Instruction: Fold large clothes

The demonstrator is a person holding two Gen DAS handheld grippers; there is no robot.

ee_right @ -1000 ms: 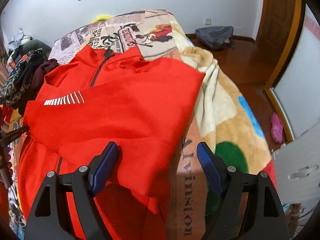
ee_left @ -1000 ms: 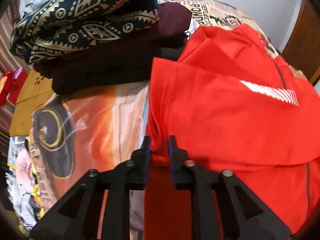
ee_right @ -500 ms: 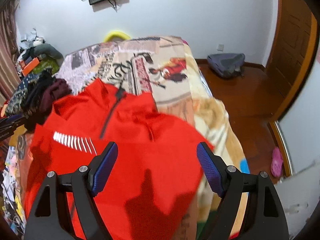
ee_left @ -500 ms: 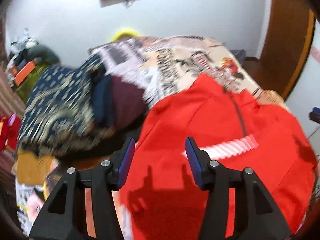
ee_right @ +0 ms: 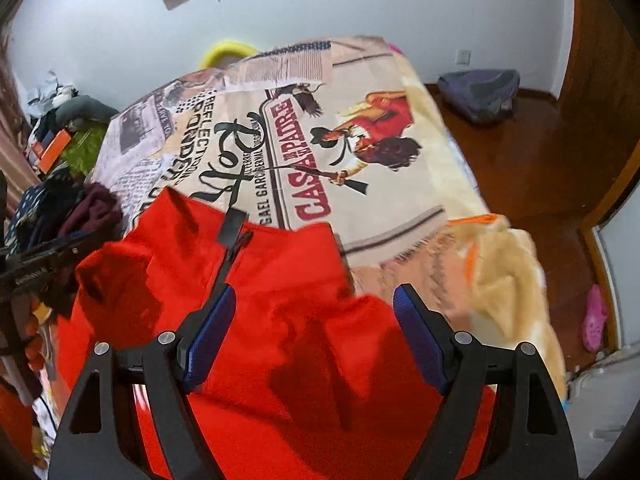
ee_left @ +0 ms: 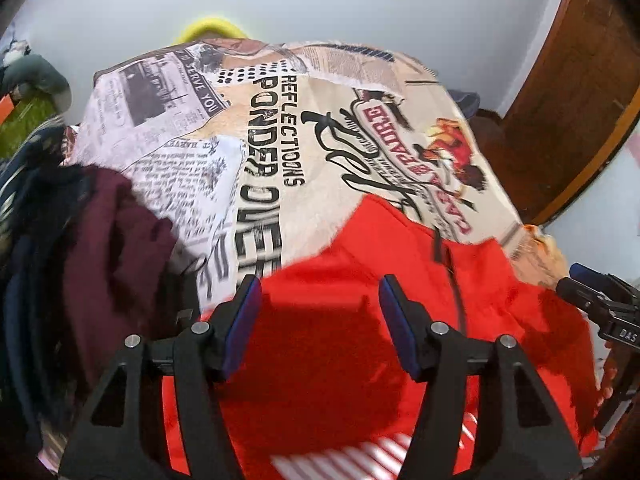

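A red zip-neck jacket [ee_left: 352,344] [ee_right: 288,320] lies spread on the printed blanket, collar toward the far wall, black zipper [ee_right: 230,240] down its middle and white stripes [ee_left: 352,460] near the lower edge. My left gripper [ee_left: 318,298] hovers above the jacket's left shoulder; its jaws are opening with nothing between the blue pads. My right gripper [ee_right: 314,304] stands open above the jacket's right shoulder, holding nothing. The right gripper's tip also shows at the right edge of the left wrist view, and the left gripper at the left edge of the right wrist view.
The printed blanket [ee_left: 280,152] [ee_right: 360,152] covers the bed. A heap of dark patterned and maroon clothes [ee_left: 92,256] [ee_right: 68,212] lies to the left. A wooden floor with a grey bag [ee_right: 480,92] and a pink slipper [ee_right: 594,316] is to the right.
My left gripper let go of the red jacket's edge, opened, and rose and moved toward the collar. My right gripper, still open, also moved up the jacket toward the collar.
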